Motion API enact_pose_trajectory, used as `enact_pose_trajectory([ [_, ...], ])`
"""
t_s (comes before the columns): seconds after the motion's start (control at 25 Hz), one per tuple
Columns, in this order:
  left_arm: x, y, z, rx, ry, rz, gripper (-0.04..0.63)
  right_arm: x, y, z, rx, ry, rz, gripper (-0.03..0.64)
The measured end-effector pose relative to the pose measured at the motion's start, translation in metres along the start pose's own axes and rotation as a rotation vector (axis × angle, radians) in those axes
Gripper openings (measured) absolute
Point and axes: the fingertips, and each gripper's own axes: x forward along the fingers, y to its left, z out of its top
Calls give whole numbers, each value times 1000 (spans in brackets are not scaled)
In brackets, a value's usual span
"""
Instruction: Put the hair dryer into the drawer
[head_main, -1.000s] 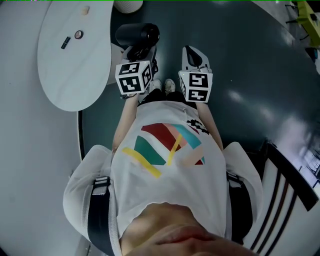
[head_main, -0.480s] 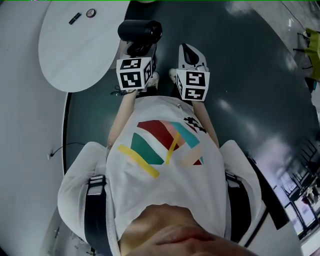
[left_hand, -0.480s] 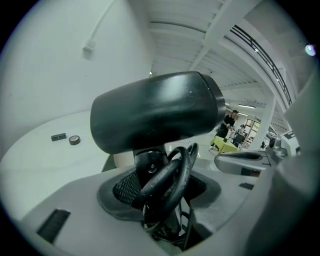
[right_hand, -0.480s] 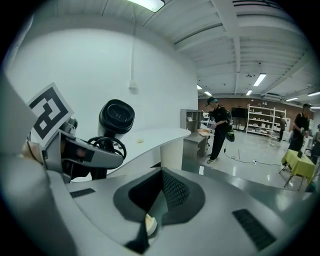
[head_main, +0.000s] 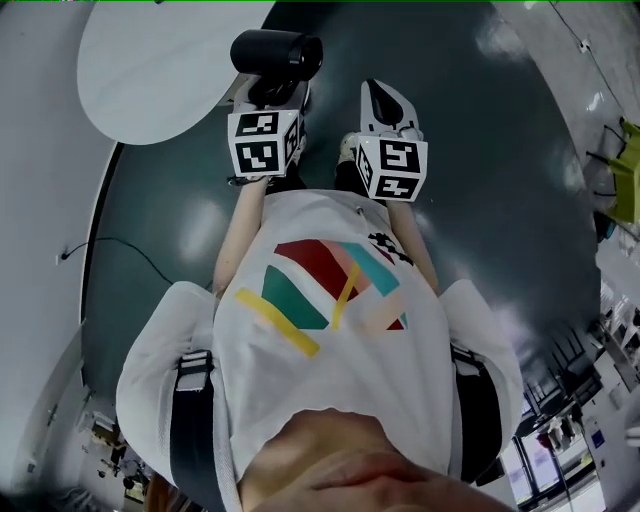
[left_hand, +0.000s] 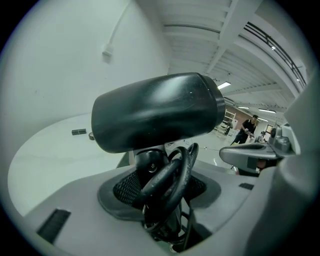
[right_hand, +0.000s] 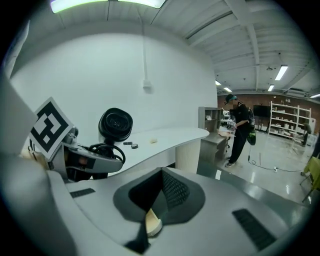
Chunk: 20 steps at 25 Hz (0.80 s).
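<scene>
Flooring (head_main: 480, 150) dark, glossy, with white round-edged table (head_main: 150, 70) at upper left. Left gripper (head_main: 273, 95), tilted downward before the torso (head_main: 330, 330), clamped on handle of black barrel-shaped hair dryer (head_main: 275, 55) with coiled cord (left_hand: 172, 180); right gripper (head_main: 386, 105) alongside, jaws together, empty. Table now farther up-left in head view than a second ago, its small items (right_hand: 129, 144) out of that view.

Head view dim; glare patches on dark floor (head_main: 480, 180) at 9 and 1 o'clock. Gripper views brighter, ceiling strip (right_hand: 107, 4) at 12, heavy fisheye w/ black corners.
</scene>
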Motion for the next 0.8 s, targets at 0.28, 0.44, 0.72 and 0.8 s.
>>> enact_pose_trajectory([
  [0.28,3,12,-30,-140,-4,160,225,29,3,-7,-104,22,196,9],
  [0.44,-3,36,-65,-266,11,266,225,54,30,-24,-173,71,325,9],
  [0.72,32,67,-165,-362,40,347,225,111,61,-89,-233,40,415,9],
  [0.8,44,76,-203,-360,52,357,225,132,78,-121,-264,32,435,10],
])
